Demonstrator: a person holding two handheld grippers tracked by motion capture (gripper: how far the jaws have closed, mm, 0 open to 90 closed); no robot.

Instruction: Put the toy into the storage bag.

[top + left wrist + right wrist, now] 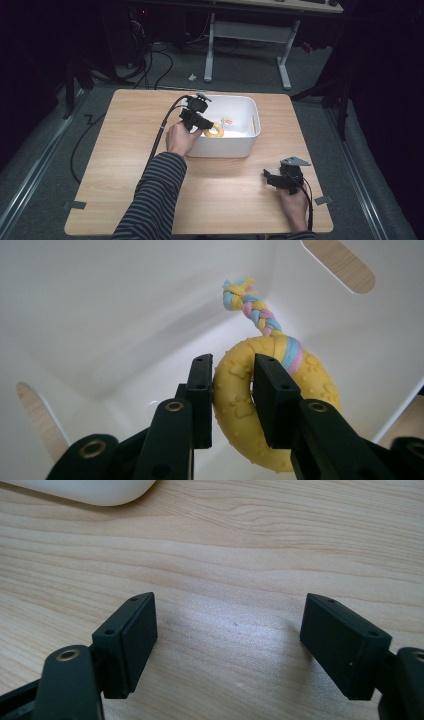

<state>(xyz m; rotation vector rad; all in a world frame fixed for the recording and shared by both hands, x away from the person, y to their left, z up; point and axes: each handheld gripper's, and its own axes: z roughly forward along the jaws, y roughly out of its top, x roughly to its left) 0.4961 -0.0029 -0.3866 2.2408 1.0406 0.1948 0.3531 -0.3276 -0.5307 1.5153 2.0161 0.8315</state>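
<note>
A yellow knobbly ring toy (pixel 240 405) with a braided pastel rope (pixel 252 310) tied to it hangs inside the white bin (pixel 227 145). My left gripper (pixel 232 385) is shut on the ring's band, one jaw inside the hole and one outside. In the high view the left gripper (pixel 202 122) reaches over the bin's left rim with the ring toy (pixel 214 131) at its tip. My right gripper (pixel 227 635) is open low over bare wood, nothing between its jaws. The high view places the right gripper (pixel 270 177) at the table's front right.
The wooden table (pixel 125 165) has free room left of and in front of the bin. The bin's corner (pixel 90 492) lies beyond the right gripper. Handle slots (pixel 340 262) pierce the bin walls. A white desk frame (pixel 250 50) and cables lie on the floor behind.
</note>
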